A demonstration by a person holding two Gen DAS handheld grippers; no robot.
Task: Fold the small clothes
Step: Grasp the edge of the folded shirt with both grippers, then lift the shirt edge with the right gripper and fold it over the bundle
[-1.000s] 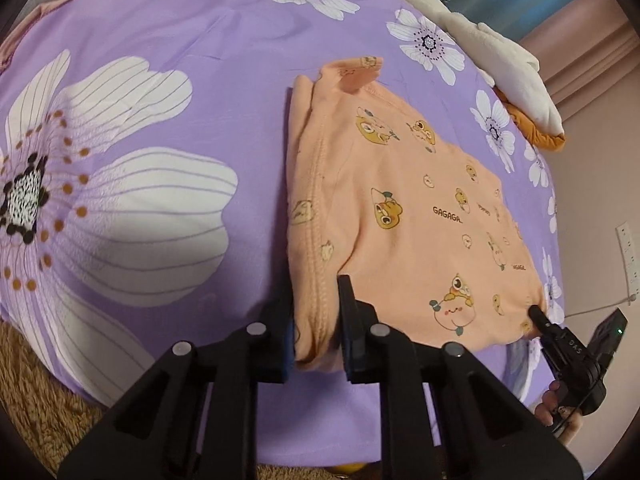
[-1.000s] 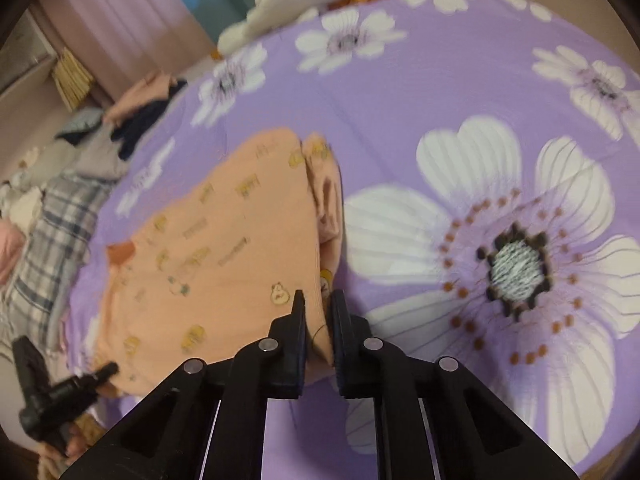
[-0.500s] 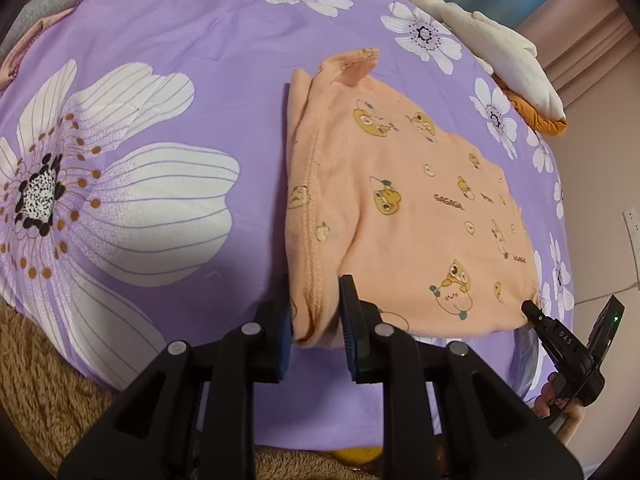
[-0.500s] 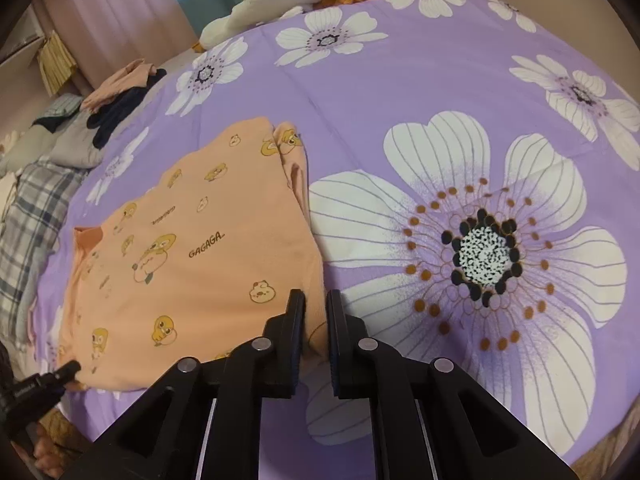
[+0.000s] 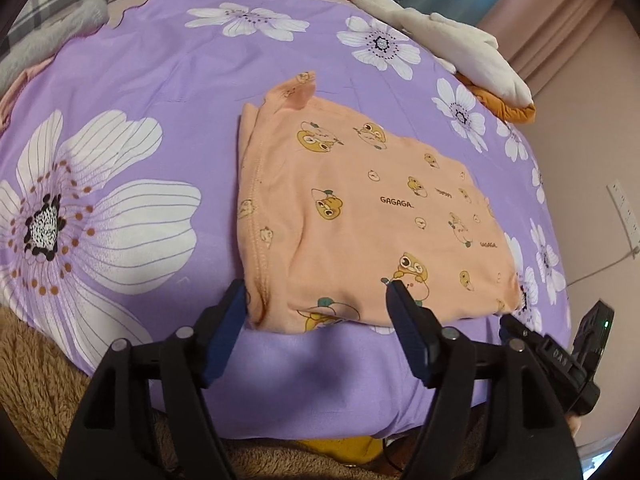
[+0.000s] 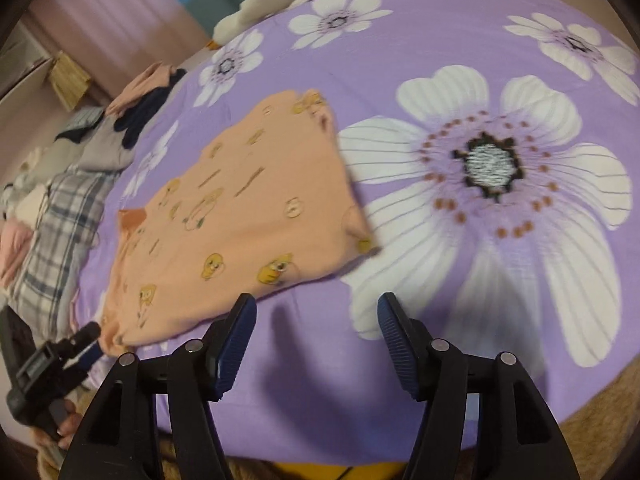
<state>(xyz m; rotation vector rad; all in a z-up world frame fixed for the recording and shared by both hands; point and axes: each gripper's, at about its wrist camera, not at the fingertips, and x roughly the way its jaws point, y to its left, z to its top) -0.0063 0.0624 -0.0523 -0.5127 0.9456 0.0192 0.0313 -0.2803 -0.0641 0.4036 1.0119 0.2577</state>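
1. Both corners of the orange garment (image 5: pixel 360 220) are now let go; a second ago each was pinched
2. Left gripper (image 5: pixel 316 296) and right gripper (image 6: pixel 316 312) are opening, nothing between them
3. Garment lies folded on the bed (image 5: pixel 160 80); this fold looks done

Both grippers' jaws opening, nothing pinched.

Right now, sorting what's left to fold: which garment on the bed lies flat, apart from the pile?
The peach duck-print garment, spread alone mid-bedspread; the plaid, grey and navy clothes sit heaped at the far edge.
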